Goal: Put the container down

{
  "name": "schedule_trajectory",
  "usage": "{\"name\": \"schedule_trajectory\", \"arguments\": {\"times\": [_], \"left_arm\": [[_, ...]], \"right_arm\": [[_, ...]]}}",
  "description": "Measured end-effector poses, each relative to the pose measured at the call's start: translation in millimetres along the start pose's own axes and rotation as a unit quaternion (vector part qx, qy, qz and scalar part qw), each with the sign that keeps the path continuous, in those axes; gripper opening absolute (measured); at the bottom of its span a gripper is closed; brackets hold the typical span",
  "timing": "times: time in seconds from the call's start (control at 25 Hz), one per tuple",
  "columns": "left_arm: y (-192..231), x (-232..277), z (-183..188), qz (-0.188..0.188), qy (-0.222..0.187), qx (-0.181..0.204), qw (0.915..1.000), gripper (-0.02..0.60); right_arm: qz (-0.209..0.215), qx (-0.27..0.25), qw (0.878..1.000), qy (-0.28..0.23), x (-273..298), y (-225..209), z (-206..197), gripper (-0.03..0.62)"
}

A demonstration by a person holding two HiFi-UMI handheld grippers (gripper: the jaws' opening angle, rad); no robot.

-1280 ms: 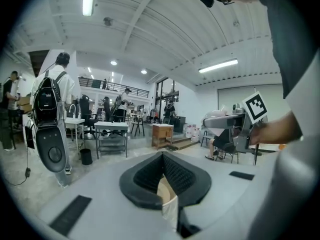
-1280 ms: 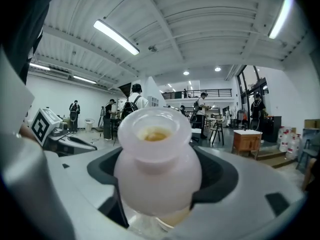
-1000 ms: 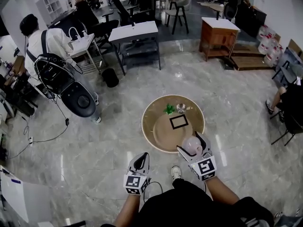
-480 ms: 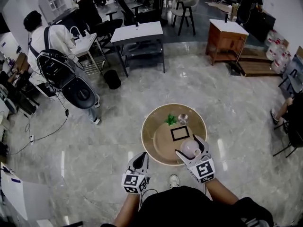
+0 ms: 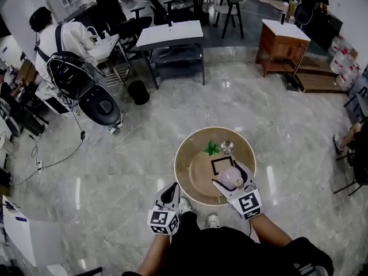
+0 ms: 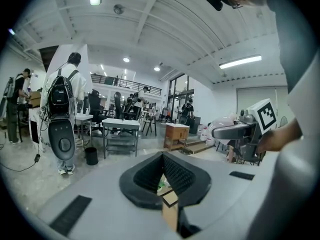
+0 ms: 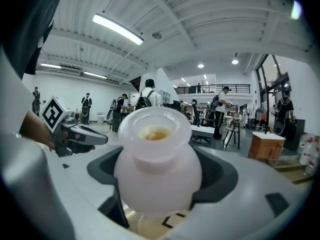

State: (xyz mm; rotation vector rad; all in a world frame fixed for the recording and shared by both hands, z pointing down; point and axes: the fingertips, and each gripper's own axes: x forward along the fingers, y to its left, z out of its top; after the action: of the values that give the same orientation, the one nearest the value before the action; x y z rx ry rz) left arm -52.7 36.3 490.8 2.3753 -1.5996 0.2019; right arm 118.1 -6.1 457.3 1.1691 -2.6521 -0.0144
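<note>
A translucent pinkish-white container (image 5: pixel 232 178) with a wide neck is held upright in my right gripper (image 5: pixel 230 176), whose pads press on its round belly. It hangs just above the round wooden table (image 5: pixel 190 171), at the near edge of a black square mark (image 5: pixel 222 165). In the right gripper view the container (image 7: pixel 157 169) fills the middle, with tabletop below it. My left gripper (image 5: pixel 170 195) hovers off the table's near left rim, its jaws together and holding nothing. A green ornament (image 5: pixel 212 149) and a small cup (image 5: pixel 227 147) stand at the table's far side.
A marble floor surrounds the table. A person with a backpack (image 5: pixel 60 39) stands far left beside a black machine (image 5: pixel 102 101). A white desk (image 5: pixel 171 36), a black bin (image 5: pixel 138 92) and a wooden cabinet (image 5: pixel 282 39) stand farther off. My shoes (image 5: pixel 213 218) are just under the table's near rim.
My right gripper has carried the container from the table's near right rim inward toward the black square. The left gripper keeps its place beside the rim.
</note>
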Motion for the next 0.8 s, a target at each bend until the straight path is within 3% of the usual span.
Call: {"name": "schedule_trajectory", "arguments": {"times": [0.24,0.6,0.8], "left_arm": [[44.2,38.4,1.0,-0.015,0.015,-0.001,0.9998,-0.006],[114.7,105.7,36.9,-0.069,0.02,0.044,0.9964,-0.006],[141.9,129.4,34.9,-0.088,0.031,0.048,0.9945,-0.006]], "right_arm": [[-0.003,-0.002,1.0,0.009,50.5,-11.0,3.5,0.41],[-0.037,0.016,0.999,0.015,137.6,-28.3,17.1,0.41],[-0.06,0.029,0.997,0.032,170.6,-39.0,8.9,0.41]]}}
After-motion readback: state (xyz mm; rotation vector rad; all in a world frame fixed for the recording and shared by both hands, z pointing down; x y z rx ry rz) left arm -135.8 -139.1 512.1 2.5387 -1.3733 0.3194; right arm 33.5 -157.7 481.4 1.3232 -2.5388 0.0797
